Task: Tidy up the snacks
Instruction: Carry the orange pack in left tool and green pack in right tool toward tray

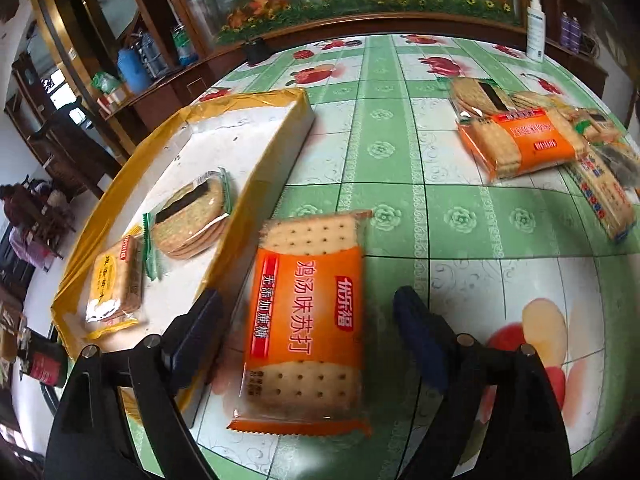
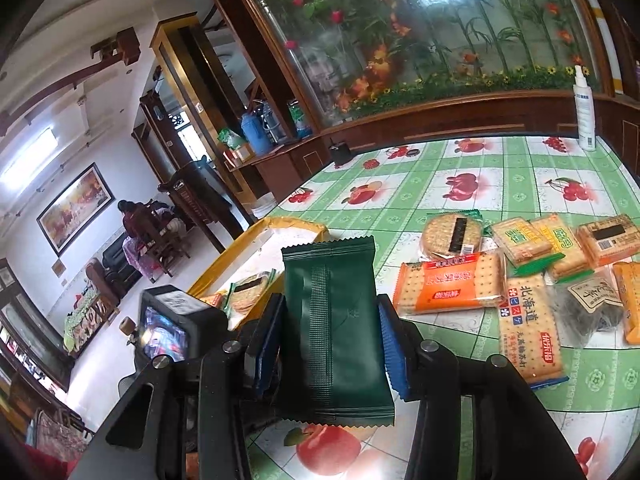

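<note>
Snacks: two packs in yellow-edged tray [image 1: 256, 128]; left gripper [image 1: 308, 320] fingers apart around orange cracker pack [image 1: 306, 320], right gripper [image 2: 328, 336] clamped on green packet [image 2: 334, 332], pile [image 2: 532, 264] beyond fingertips unsorted.

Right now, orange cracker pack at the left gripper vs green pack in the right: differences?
The orange pack lies flat on the table between open fingers, untouched; the green pack is clamped in the right gripper. Orange shows its crackers through clear ends; green is opaque. Both are sealed, with zigzag edges.
</note>
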Motion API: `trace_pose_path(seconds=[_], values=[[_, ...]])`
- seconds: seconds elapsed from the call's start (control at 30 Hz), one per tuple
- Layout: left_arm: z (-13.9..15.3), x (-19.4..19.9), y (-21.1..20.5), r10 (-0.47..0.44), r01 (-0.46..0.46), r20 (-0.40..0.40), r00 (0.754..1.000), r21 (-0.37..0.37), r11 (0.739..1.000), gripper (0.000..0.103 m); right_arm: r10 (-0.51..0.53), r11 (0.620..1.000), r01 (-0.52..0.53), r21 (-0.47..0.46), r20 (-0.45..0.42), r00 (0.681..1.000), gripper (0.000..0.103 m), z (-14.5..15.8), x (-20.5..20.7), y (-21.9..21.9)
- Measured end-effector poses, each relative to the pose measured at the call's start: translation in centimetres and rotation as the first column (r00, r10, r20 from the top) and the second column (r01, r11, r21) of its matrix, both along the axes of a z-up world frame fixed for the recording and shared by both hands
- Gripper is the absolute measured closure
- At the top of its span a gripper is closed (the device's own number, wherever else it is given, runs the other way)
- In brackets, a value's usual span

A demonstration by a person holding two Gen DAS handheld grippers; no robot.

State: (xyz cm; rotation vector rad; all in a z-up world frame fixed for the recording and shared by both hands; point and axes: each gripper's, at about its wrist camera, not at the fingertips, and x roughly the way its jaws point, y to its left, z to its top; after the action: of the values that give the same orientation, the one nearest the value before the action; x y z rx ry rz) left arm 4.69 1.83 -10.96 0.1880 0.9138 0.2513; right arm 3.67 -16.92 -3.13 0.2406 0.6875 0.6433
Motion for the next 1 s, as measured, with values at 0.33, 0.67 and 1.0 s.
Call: trace_pose_path(seconds=[0.33,0.67,1.0], values=[[0.4,-0.6,-0.1,0.049,-0.050,0.010,0.999,0.027,0.998,0.014,-0.007,1.000,0.006,-0.021,-0.018,1.000,0.055,-0.6,0.4,0.3],[-0.2,0.0,3.6,0.054,-0.066,-0.048,0.997,-0.286,0.956,0.039,-0.013,1.000,0.013,-0.019,-0.025,1.000,0.055,-0.6,0.7,0.3],[1.8,-1.2,3.6,-0.023,0.039,0.058,0.998,-0.295,0.955,0.048,-0.016,1.000,0.016,0.008,-0.022,1.000,0.055,-0.3,0.5,-0.1]])
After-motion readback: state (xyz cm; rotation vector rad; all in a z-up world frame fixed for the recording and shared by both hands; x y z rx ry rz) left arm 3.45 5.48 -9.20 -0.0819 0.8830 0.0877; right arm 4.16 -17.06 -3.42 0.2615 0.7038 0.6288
